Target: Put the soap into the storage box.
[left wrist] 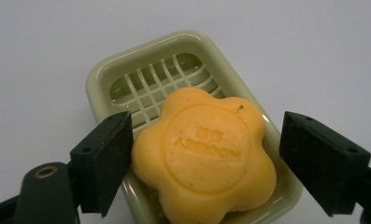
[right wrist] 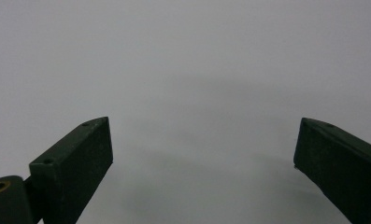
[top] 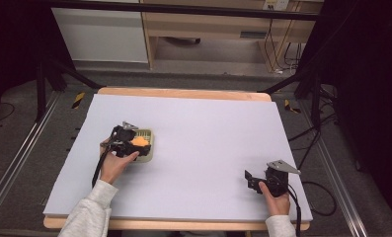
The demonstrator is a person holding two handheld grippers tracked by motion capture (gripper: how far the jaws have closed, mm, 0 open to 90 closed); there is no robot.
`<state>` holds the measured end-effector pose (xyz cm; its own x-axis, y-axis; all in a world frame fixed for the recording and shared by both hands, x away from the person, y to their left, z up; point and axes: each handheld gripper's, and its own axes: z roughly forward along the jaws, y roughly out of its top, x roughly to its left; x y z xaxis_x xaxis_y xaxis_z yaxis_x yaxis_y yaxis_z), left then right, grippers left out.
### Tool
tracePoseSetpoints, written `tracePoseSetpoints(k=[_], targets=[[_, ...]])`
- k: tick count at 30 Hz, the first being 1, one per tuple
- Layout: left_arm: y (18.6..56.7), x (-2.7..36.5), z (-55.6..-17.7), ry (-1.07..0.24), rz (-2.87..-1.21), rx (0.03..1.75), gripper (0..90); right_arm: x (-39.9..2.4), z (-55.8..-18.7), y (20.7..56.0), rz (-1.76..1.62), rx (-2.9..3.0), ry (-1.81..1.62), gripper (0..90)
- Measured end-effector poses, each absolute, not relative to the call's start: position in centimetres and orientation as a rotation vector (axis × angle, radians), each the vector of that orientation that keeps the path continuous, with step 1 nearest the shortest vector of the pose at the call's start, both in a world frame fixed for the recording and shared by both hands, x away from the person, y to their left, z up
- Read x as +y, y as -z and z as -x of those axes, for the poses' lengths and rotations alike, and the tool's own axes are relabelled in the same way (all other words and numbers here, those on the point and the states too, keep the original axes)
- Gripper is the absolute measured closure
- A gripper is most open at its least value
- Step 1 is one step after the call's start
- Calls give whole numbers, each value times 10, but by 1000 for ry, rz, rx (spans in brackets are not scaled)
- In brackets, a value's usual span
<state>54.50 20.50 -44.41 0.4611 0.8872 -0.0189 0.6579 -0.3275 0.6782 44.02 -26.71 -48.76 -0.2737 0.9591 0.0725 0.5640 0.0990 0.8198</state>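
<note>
Soap (left wrist: 204, 156) sat between your left gripper's (left wrist: 202, 163) spread jaws, nearer the left one, in its green dish (left wrist: 99, 77) — closing off-centre could have skidded it or tipped the dish — while your right gripper (right wrist: 204, 172) gaped over bare table (right wrist: 183, 56).

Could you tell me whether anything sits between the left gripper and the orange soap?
Nothing visible does. The left gripper is open with its jaws either side of the soap, which lies in the green dish.
</note>
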Motion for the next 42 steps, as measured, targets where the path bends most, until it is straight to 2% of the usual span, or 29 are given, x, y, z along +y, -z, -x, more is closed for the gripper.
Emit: tracePoseSetpoints(k=[27, 42], targets=[[431, 244, -495, -523, -1978, 1225, 189, -267, -440, 488, -1482, 1907, -1073, 70], [459, 279, -472, -539, -1979, 1309, 196, -268, -441, 488, -1477, 1928, -1088, 101]])
